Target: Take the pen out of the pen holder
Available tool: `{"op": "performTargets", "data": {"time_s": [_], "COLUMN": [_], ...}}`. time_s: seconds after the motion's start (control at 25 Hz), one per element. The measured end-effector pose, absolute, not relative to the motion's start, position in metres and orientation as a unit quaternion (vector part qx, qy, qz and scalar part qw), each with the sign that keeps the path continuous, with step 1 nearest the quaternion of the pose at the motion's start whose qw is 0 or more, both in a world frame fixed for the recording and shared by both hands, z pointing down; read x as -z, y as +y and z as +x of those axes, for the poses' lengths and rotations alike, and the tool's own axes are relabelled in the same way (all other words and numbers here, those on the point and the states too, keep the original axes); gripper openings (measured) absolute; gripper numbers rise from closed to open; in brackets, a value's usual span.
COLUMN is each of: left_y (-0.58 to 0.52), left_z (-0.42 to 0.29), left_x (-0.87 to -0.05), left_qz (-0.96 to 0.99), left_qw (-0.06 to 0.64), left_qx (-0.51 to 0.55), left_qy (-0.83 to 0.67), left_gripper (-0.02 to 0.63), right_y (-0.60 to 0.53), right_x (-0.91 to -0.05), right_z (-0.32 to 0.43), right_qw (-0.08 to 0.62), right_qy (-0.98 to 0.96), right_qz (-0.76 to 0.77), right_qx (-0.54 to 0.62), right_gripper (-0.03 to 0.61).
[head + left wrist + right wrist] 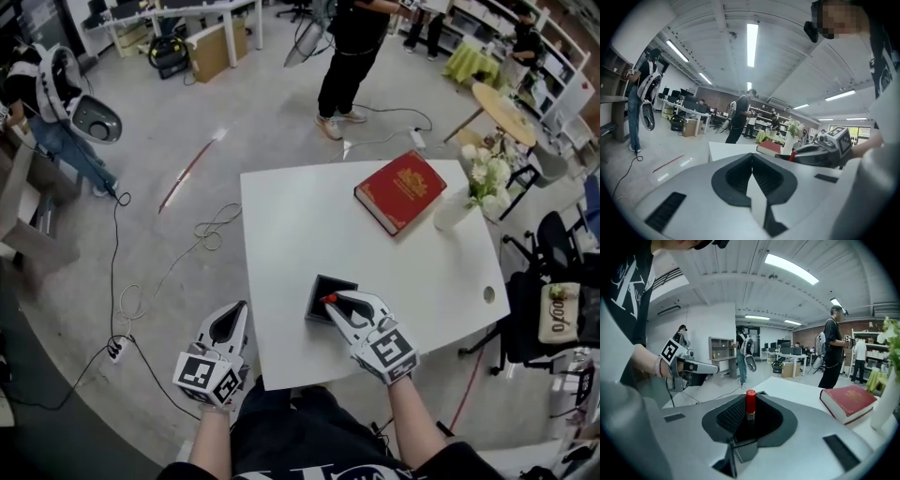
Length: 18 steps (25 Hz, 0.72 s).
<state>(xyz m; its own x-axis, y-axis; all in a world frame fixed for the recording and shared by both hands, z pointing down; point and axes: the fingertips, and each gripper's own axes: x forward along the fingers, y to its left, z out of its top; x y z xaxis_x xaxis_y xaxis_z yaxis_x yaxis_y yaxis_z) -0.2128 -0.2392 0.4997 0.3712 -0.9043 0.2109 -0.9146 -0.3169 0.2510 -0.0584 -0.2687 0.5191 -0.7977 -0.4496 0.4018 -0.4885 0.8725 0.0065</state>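
Note:
A black square pen holder [321,302] stands near the front edge of the white table [291,216]. My right gripper [331,301] reaches over it from the front. In the right gripper view a pen with a red cap [750,403] stands upright between the jaws of the right gripper [747,417], which are shut on it; its lower end is hidden in the dark gap. My left gripper [229,317] hangs off the table's front left corner, shut and empty [751,164]. From the left gripper view the red cap [792,155] shows at the right gripper's tip.
A red book [400,191] lies at the table's far right, beside a white vase of flowers [476,184]. Cables [159,281] trail over the floor on the left. A person [347,56] stands beyond the table; a black chair [548,319] is at the right.

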Motion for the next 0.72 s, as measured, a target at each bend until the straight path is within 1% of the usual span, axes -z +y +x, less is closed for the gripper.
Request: {"op": "performTargets", "data": {"time_s": [0.08, 0.24, 0.4, 0.72], "left_y": [-0.242, -0.249, -0.252, -0.258], "left_z": [-0.211, -0.209, -0.208, -0.204], "left_x": [-0.499, -0.497, -0.493, -0.485], "left_qz": [0.816, 0.822, 0.826, 0.831], "left_qw": [0.165, 0.162, 0.157, 0.147], "left_qx": [-0.016, -0.017, -0.018, -0.023], "left_qy": [-0.554, -0.546, -0.541, -0.536], "left_gripper": [0.003, 0.003, 0.003, 0.003], "right_y": [-0.269, -0.27, -0.27, -0.28], "right_x": [-0.52, -0.521, -0.52, -0.497], "right_z": [-0.058, -0.056, -0.055, -0.041], "right_qw": [0.206, 0.197, 0.19, 0.122], "right_qy": [-0.946, -0.946, -0.946, -0.946], "right_qz": [0.246, 0.249, 0.252, 0.281], "right_qx": [-0.051, -0.072, -0.076, -0.106], "right_gripper": [0.075, 0.091, 0.075, 0.074]}}
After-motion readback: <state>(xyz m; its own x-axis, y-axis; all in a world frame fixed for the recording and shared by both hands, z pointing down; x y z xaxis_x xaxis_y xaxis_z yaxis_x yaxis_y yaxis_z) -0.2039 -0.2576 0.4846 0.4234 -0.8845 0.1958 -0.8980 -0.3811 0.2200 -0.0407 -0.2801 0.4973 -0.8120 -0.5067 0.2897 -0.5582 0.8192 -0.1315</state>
